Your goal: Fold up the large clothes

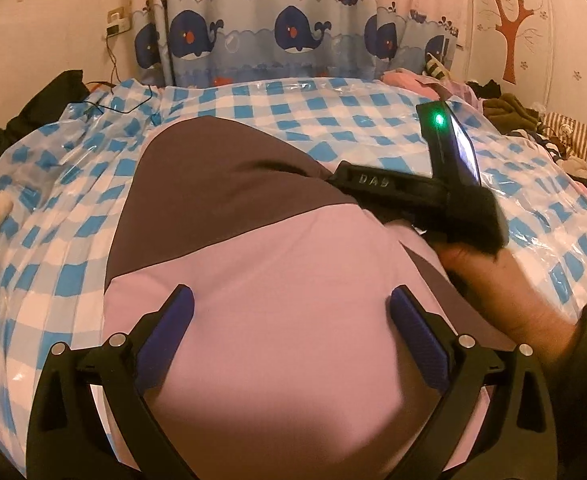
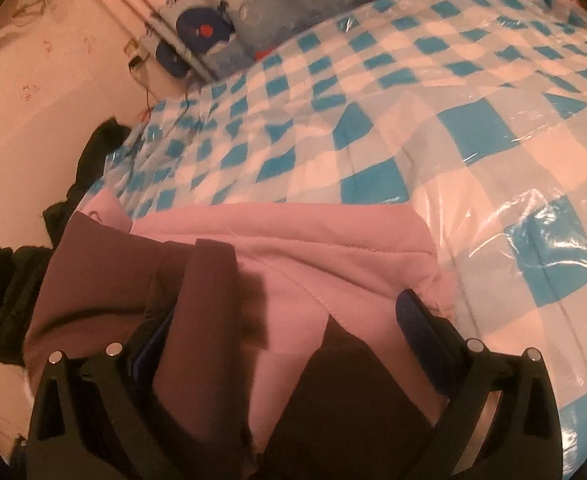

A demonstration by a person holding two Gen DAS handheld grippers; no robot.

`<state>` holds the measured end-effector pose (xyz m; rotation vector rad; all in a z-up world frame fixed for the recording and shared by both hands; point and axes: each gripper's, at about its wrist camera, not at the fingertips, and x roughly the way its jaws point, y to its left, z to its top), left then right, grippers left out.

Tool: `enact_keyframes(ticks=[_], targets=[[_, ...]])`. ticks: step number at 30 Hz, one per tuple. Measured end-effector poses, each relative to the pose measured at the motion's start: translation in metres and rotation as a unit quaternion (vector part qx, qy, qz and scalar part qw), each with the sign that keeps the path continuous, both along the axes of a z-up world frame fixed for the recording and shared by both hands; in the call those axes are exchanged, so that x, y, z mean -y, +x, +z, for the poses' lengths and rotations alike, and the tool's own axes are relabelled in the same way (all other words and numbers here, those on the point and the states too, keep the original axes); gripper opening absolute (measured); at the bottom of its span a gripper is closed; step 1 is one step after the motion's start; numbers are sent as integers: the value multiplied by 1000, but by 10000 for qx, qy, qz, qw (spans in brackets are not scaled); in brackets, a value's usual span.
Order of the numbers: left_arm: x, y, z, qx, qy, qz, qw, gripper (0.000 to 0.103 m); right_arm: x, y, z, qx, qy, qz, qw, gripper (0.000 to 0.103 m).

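Left gripper [image 1: 291,300] jaws spread wide, blue pads either side of bare fabric, holding nothing. Right gripper [image 2: 289,312] also wide open; its left finger is partly buried under a dark fold, the right pad sits beside the pink edge, nothing pinched. In the left wrist view the right tool shows up with the person's hand [image 1: 505,292] on it.

Task item: large pink and dark brown-grey padded jacket [image 1: 277,280], lying on the bed, on the glossy blue-and-white checked plastic sheet [image 1: 73,248], directly under both grippers, partly folded by the look of it.

Risks, as I judge them:
- plastic sheet looks slick, so the jacket could slide instead of creasing when a flap is pulled
- padded fabric looks springy, so a fold may pop open once let go
- the right tool's buried finger could snag the dark fold and drag it out on lifting
- a pinch could catch the sheet along with the fabric

Counts: jacket 1, grippers 2, checked sheet 1, hand in view 1. Whale-print blue curtain [image 1: 293,36] 1. Dark clothing heap at the bed's left edge [image 2: 9,300], piece count unclear.
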<state>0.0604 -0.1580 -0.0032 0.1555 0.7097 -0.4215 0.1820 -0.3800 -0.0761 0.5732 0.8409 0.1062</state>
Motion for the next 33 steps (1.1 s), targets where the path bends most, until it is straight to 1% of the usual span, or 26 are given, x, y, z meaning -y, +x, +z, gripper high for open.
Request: enact_keyframes(ticks=[2, 4, 5, 8, 10, 11, 12, 13, 15, 17, 18, 20, 21, 22, 23, 25, 26, 27, 28, 29, 30, 31, 32, 33], targets=[[-4, 2, 1, -44, -56, 4, 10000, 94, 3, 5, 17, -319, -1, 293, 9991, 97], [-7, 2, 1, -57, -100, 15, 9999, 95, 3, -2, 39, -444, -94, 519, 9976, 97], [-9, 2, 1, -62, -132, 19, 9999, 95, 2, -8, 49, -392, -149, 621, 9972, 97], [-11, 1, 1, -47, -180, 28, 9998, 95, -9, -41, 86, -43, -403, 1035, 9938, 97], [-11, 1, 1, -36, -183, 32, 9998, 95, -20, -60, 93, -24, -654, 1252, 9900, 97], [-11, 1, 1, -34, -187, 33, 9998, 95, -27, -66, 86, -240, -976, 1292, 9865, 97], [-11, 1, 1, -38, -187, 31, 9998, 95, -34, -69, 72, -538, -1299, 1301, 9815, 97], [-10, 2, -1, -59, -112, 16, 9999, 95, -36, -69, 56, -680, -1305, 1344, 9799, 97], [-4, 0, -4, -2, 145, 18, 9999, 95, -29, -71, 29, -721, -739, 1193, 9875, 97], [0, -1, -6, 31, 304, 40, 9995, 95, -31, -70, 25, -744, -787, 1181, 9871, 97], [0, -1, -5, 6, 281, 36, 9996, 95, -32, -70, 27, -775, -829, 1185, 9865, 97], [-6, 2, 3, -117, 137, -32, 9998, 95, -29, -70, 38, -845, -854, 1206, 9854, 97], [-9, 2, 6, -178, 59, -68, 9998, 95, -27, -74, 49, -859, -876, 1150, 9858, 97], [-15, 3, 11, -259, -53, -99, 9996, 95, -26, -79, 61, -800, -943, 1107, 9861, 97], [-25, 5, 19, -377, -244, -100, 9989, 95, -26, -90, 76, -624, -969, 1131, 9869, 97], [-40, 8, 26, -517, -500, 4, 9974, 95, -29, -110, 92, -420, -946, 1198, 9874, 97], [-49, 9, 28, -566, -592, 101, 9966, 95, -33, -119, 92, -450, -1011, 1255, 9859, 97], [-55, 11, 28, -604, -649, 171, 9959, 95, -39, -124, 85, -603, -1185, 1318, 9823, 97], [-63, 13, 29, -644, -717, 276, 9950, 95, -43, -126, 73, -766, -1340, 1362, 9786, 97], [-71, 13, 29, -676, -777, 401, 9939, 95, -45, -127, 55, -925, -1386, 1360, 9766, 97], [-76, 14, 29, -708, -831, 498, 9928, 95, -43, -128, 43, -985, -1286, 1354, 9774, 97], [-84, 13, 30, -777, -944, 635, 9905, 95, -37, -130, 32, -1051, -1056, 1314, 9801, 97], [-92, 11, 31, -838, -1058, 739, 9881, 95, -28, -131, 25, -1132, -690, 1233, 9835, 97], [-97, 10, 32, -865, -1120, 783, 9868, 95, -25, -133, 28, -1142, -596, 1174, 9847, 97]])
